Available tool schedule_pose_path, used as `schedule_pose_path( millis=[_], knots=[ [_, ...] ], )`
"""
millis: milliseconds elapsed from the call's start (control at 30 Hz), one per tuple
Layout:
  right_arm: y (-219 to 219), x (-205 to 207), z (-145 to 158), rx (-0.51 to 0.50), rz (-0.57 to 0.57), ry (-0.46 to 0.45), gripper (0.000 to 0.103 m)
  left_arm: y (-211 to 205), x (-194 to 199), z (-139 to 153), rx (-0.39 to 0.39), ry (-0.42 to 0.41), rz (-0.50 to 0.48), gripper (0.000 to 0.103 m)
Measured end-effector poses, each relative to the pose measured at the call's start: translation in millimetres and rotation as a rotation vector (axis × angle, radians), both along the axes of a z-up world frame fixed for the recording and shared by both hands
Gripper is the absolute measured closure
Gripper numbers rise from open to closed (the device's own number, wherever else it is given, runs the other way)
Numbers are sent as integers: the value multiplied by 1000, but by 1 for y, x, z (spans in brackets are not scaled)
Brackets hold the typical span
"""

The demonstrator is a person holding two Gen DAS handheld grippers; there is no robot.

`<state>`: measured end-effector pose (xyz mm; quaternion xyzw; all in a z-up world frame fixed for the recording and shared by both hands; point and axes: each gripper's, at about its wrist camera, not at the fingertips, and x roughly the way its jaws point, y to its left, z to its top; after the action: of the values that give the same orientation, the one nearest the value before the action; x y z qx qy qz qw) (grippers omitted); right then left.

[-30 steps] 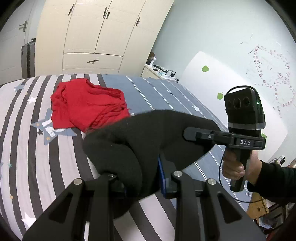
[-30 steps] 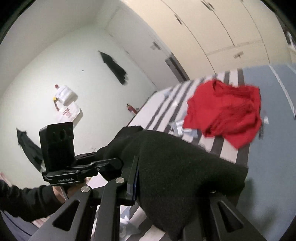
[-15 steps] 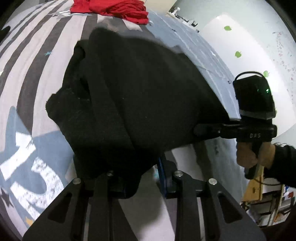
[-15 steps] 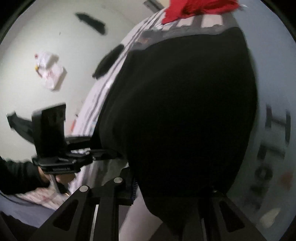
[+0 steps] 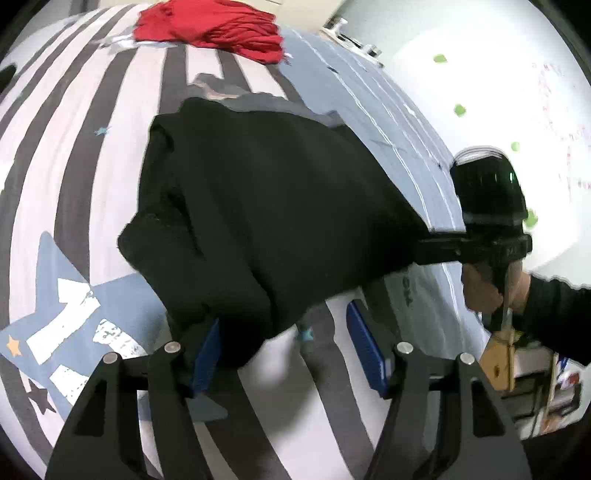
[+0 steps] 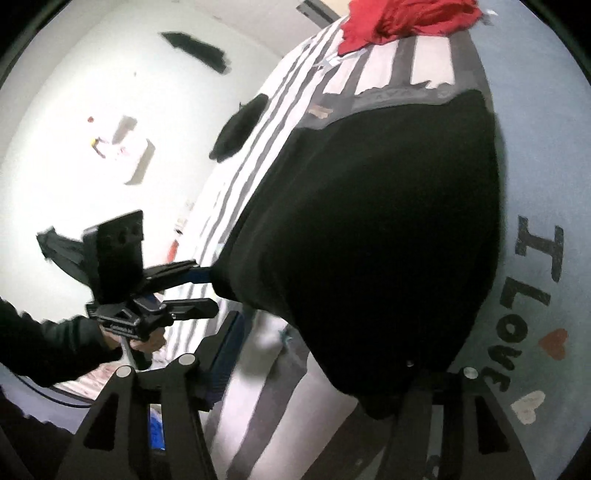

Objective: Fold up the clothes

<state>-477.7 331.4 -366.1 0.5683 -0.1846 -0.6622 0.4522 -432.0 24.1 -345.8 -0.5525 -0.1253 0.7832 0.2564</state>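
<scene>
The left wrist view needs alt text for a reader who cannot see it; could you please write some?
A black garment lies on a striped bed, its near edge between the opening left claw. The right claw meets its right corner, and a red garment lies farther back.

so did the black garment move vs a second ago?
Yes. The black garment came down from mid-air onto the striped bedspread, short of the red garment. Both grippers' jaws are opening, cloth between them.

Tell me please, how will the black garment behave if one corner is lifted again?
The black garment probably sags and unfolds: it drapes limply over the striped bed. It looks thick and soft, so likely not slippery. The left claw is opening, a corner between its jaws.
</scene>
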Motion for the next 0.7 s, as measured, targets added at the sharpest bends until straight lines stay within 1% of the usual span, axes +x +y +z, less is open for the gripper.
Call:
schedule_pose_path(
  millis=[133, 167, 200, 233, 267, 300, 367, 400, 467, 533, 633, 667, 700],
  knots=[
    [10, -7, -7, -82, -54, -87, 47, 0, -14, -4, 36, -44, 23, 41],
    [8, -8, -8, -100, -44, -96, 49, 1, -18, -6, 37, -51, 24, 50],
    [5, -9, -8, -87, -31, -85, 61, 4, -19, -7, 18, -45, 21, 64],
    [2, -9, -8, -70, -18, -73, 79, 6, -20, -9, 3, -41, 20, 70],
    [-1, -9, -8, -53, -5, -60, 83, 6, -20, -10, -5, -41, 25, 77],
    [-4, -9, -8, -36, 8, -47, 84, 4, -20, -9, -7, -40, 33, 83],
    [-1, -6, -4, -24, 34, -25, 87, -2, -15, -3, 2, -30, 55, 90],
    [0, -4, -2, -18, 47, -13, 88, -4, -11, 0, -11, -23, 55, 94],
    [3, 1, 4, -6, 84, 7, 90, -7, -3, 4, -39, -13, 55, 97],
    [3, 8, 5, 15, 130, 17, 91, -12, 3, 1, -70, -34, 55, 98],
    [3, 16, -7, 103, 176, 17, 91, -20, 8, -10, -67, -77, 78, 98],
    [4, 17, -13, 150, 170, 21, 90, -21, 8, -12, -71, -79, 82, 98],
    [3, 18, -14, 181, 171, 41, 88, -16, 8, -8, -99, -55, 78, 98]
  ],
)
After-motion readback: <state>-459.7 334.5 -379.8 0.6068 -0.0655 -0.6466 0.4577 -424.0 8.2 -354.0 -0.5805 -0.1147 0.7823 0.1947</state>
